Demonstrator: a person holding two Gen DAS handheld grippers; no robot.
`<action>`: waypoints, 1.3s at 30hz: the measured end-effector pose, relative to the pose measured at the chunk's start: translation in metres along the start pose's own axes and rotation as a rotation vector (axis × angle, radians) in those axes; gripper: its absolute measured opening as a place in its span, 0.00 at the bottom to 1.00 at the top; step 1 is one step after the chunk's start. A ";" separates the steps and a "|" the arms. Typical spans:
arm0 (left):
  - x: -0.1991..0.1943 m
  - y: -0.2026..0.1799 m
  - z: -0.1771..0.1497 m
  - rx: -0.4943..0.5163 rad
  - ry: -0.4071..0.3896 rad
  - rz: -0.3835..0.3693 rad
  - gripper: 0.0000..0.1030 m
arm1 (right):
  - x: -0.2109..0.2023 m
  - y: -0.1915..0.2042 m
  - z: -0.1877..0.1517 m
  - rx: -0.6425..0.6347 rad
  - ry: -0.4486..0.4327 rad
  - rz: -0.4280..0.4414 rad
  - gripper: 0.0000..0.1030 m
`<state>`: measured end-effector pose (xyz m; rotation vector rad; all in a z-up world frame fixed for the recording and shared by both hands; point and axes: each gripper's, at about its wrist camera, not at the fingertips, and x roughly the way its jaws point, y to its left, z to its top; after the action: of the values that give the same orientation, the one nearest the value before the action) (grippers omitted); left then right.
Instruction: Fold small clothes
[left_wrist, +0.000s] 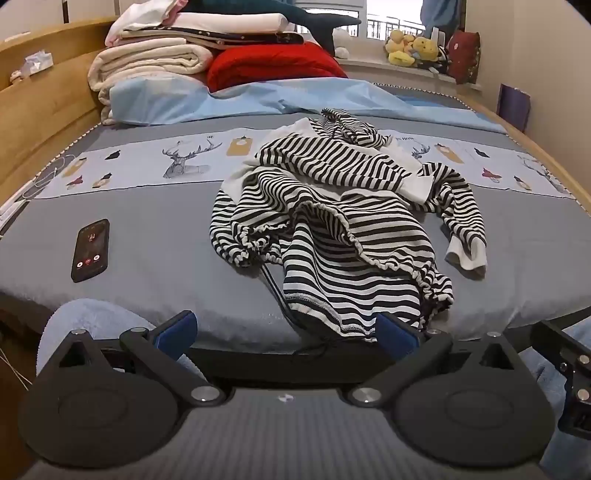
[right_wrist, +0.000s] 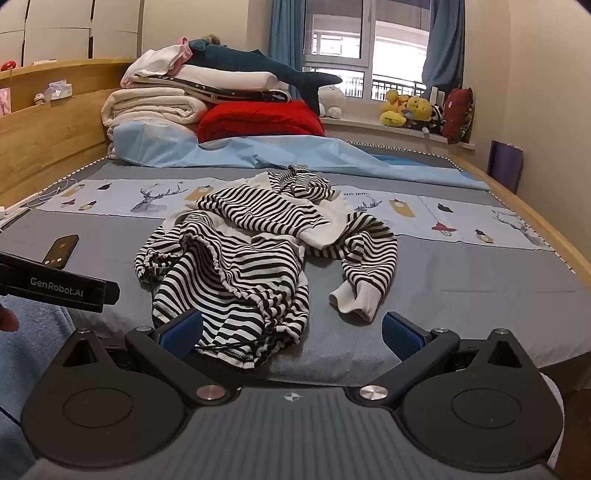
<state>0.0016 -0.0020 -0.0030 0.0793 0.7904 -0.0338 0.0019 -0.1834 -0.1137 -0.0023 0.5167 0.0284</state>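
A crumpled black-and-white striped garment (left_wrist: 332, 206) with white cuffs lies in a heap on the grey bed (left_wrist: 155, 236); one sleeve trails to the right. It also shows in the right wrist view (right_wrist: 251, 251). My left gripper (left_wrist: 286, 332) is open, held at the bed's near edge just before the garment's hem. My right gripper (right_wrist: 291, 336) is open too, low at the near edge, its left fingertip (right_wrist: 183, 332) over the hem. Neither holds anything. The left gripper's body (right_wrist: 59, 288) shows at the left of the right wrist view.
A phone (left_wrist: 91, 250) lies on the bed left of the garment. Folded blankets and a red quilt (left_wrist: 273, 62) are stacked at the headboard end, with a blue sheet (left_wrist: 258, 99) behind the garment. Plush toys (right_wrist: 410, 110) sit on the windowsill. Wooden bed rails run along both sides.
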 end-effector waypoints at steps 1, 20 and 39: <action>0.000 0.000 0.000 0.000 0.000 0.001 1.00 | 0.001 0.000 0.000 0.000 0.001 0.000 0.99; 0.001 0.000 -0.001 0.001 0.001 -0.004 1.00 | 0.001 0.002 -0.002 -0.007 0.002 0.008 0.99; 0.005 0.001 -0.004 -0.006 0.005 -0.003 1.00 | 0.003 0.003 0.001 -0.008 0.008 0.014 0.99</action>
<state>0.0024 -0.0010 -0.0094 0.0723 0.7955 -0.0341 0.0043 -0.1799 -0.1145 -0.0062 0.5243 0.0439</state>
